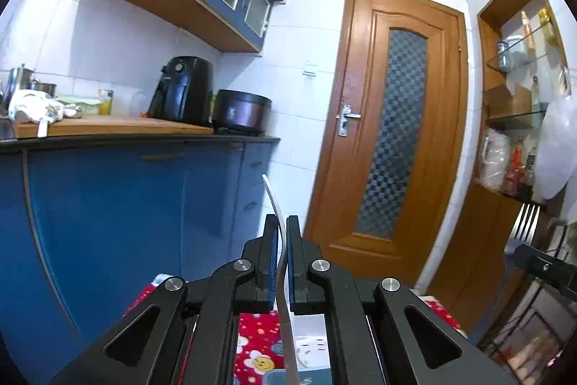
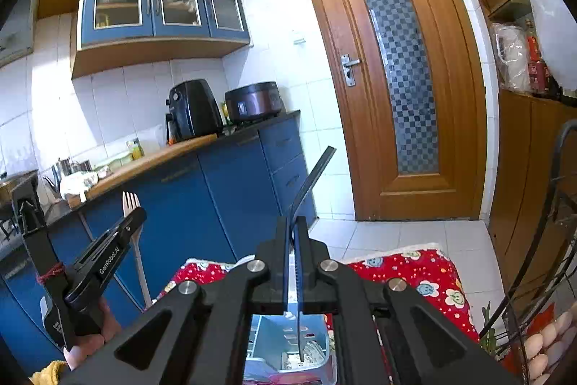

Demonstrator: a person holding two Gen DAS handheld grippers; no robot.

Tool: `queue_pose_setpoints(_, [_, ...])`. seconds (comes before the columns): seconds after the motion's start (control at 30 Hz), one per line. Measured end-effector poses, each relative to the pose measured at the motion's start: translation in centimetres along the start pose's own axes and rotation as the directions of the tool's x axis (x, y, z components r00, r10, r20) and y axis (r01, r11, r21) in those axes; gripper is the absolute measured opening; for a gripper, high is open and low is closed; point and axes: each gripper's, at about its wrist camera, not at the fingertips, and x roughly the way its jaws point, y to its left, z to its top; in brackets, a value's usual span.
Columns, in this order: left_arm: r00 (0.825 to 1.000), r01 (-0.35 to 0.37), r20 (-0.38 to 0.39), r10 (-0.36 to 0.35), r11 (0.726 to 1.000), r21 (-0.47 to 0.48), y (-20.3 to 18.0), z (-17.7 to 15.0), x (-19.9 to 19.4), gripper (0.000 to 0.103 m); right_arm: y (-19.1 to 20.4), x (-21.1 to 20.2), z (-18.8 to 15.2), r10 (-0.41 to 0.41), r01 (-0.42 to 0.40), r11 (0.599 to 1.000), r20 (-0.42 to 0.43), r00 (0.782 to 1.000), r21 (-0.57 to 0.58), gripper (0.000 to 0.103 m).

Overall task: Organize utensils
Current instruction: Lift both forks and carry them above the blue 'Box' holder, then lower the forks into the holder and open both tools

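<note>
Holding both tools raised above the table, I have a utensil pinched in each. My left gripper (image 1: pixel 283 230) is clamped on a pale fork (image 2: pixel 131 204); in the right wrist view its tines point up beyond the fingers and its handle hangs down below them, so its long axis runs roughly upright. My right gripper (image 2: pixel 293 230) is closed on a dark utensil (image 2: pixel 313 175), thin and edge-on, its flat end slanting up and to the right while its lower end points down toward the clear plastic container (image 2: pixel 317 341). That container sits on the red flowered cloth (image 2: pixel 425 269), directly beneath my right fingers, with the left gripper farther off to its left. I judge the right arm is nearer, and its utensil already lines up lengthwise for a straight drop.
</note>
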Motion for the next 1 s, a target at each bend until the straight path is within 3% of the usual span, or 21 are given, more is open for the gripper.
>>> queue_pose_setpoints(0.13, [0.999, -0.029, 0.034, 0.027, 0.998, 0.061, -0.7, -1.5, -0.1, 0.004, 0.0, 1.0, -1.0, -0.004, 0.004, 1.000, -0.024, 1.000, -0.007, 0.004])
queue_pose_setpoints(0.37, [0.999, -0.021, 0.037, 0.014, 0.981, 0.194, -2.3, -4.0, -0.2, 0.004, -0.3, 2.1, -2.9, -0.012, 0.013, 1.000, -0.077, 0.997, 0.006, 0.004])
queue_pose_setpoints(0.8, [1.000, -0.026, 0.002, 0.026, 0.964, 0.265, -1.6, -7.2, 0.3, 0.005, -0.9, 2.7, -5.6, -0.004, 0.012, 0.998, -0.155, 0.988, 0.055, 0.004])
queue_pose_setpoints(1.0, [1.000, 0.016, -0.028, -0.008, 0.958, 0.287, -1.8, -7.5, -0.1, 0.005, -0.8, 2.4, -5.8, -0.002, 0.012, 0.998, -0.159, 0.987, 0.064, 0.004])
